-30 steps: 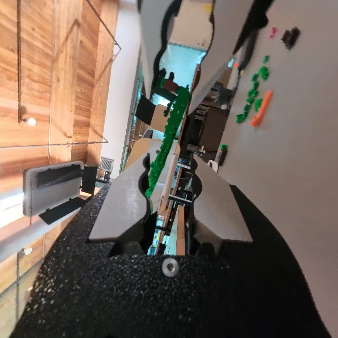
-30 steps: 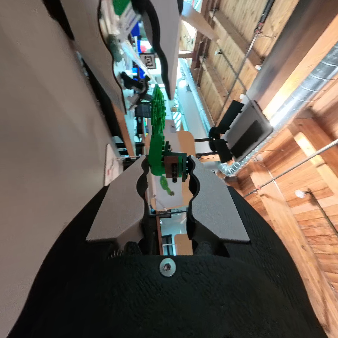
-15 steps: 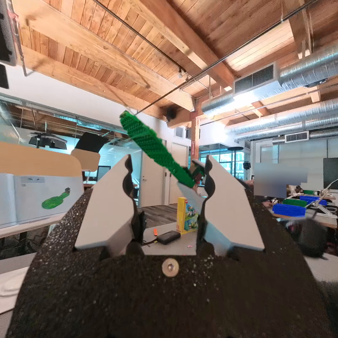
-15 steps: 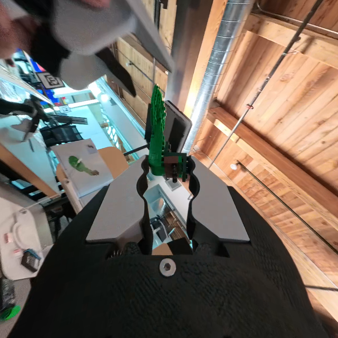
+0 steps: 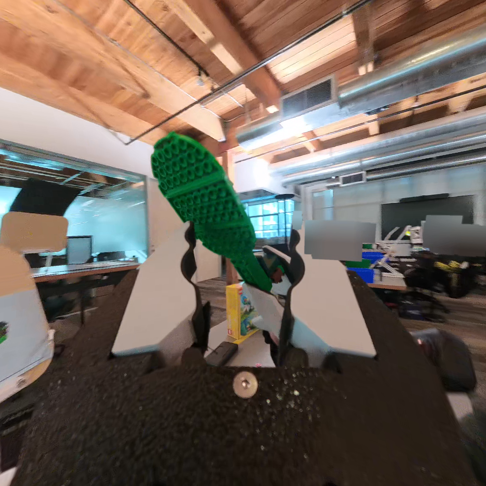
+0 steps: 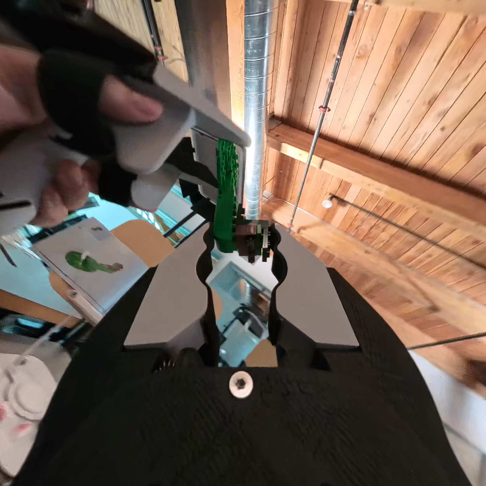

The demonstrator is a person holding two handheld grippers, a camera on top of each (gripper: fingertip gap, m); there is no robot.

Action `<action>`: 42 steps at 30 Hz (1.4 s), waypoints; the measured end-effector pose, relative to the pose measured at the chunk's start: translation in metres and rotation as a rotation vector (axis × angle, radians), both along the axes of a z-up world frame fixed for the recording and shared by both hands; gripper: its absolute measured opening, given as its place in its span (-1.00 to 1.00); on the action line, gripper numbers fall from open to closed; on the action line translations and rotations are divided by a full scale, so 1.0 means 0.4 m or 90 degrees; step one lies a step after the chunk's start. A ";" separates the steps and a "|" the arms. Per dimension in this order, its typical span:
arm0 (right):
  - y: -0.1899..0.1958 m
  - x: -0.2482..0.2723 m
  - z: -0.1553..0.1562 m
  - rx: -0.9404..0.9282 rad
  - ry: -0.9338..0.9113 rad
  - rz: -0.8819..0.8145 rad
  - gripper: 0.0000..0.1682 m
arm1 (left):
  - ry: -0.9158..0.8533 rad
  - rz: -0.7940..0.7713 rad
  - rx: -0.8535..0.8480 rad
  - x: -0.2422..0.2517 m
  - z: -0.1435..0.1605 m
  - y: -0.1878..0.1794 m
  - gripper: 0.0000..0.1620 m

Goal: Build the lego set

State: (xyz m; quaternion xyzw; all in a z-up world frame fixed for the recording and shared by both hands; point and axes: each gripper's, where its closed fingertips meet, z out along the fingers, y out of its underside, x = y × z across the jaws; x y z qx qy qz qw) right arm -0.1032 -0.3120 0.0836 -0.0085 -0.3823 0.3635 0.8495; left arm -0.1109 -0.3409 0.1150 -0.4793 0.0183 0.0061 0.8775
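Note:
A long green lego plate build (image 5: 205,210) with a brown and dark green block at one end is held up in the air. Its underside faces the left wrist view. My right gripper (image 6: 242,231) is shut on the brown block end (image 6: 247,234), and the plate (image 6: 226,189) stands up beyond its fingertips. That gripper's fingers (image 5: 263,305) also show in the left wrist view. My left gripper (image 5: 242,234) is open, with the plate crossing between its fingertips. The right wrist view shows it (image 6: 200,147) in a gloved hand at the plate's far end; contact cannot be told.
An open instruction booklet (image 6: 89,260) on a stand shows a green build. A yellow lego box (image 5: 238,310) and a small black device (image 5: 222,352) lie on the grey table below. Blue bins (image 5: 360,265) stand on a far desk. Both views tilt up toward the wooden ceiling. The gap from one gripper's tips to the other's is roughly 5 cm.
Both grippers swung upward from the table toward the ceiling. The plate turned so its underside faces the left wrist view, and the left gripper came closer to it. The right gripper kept its hold.

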 end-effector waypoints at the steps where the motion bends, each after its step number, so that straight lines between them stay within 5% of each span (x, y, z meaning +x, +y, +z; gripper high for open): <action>1: 0.005 0.000 0.001 -0.014 -0.010 0.022 -0.51 | 0.011 -0.014 -0.002 0.000 -0.005 0.005 -0.15; 8: 0.003 0.006 -0.002 -0.107 -0.070 0.223 -0.52 | 0.022 -0.132 0.089 0.008 -0.005 -0.034 -0.17; 13: -0.005 -0.007 -0.006 -0.151 -0.086 0.271 -0.51 | -0.060 -0.180 0.024 -0.055 -0.057 0.000 -0.15; 18: -0.019 -0.018 -0.018 -0.139 -0.085 0.258 -0.51 | -0.037 -0.202 -0.014 -0.030 -0.077 0.021 -0.48; 28: -0.027 -0.019 -0.024 -0.110 -0.075 0.231 -0.51 | 0.003 -0.206 -0.055 0.007 -0.090 0.032 -0.79; 42: -0.016 -0.031 -0.033 -0.012 -0.130 0.139 -0.52 | -0.012 -0.123 -0.099 0.000 -0.090 0.041 -0.83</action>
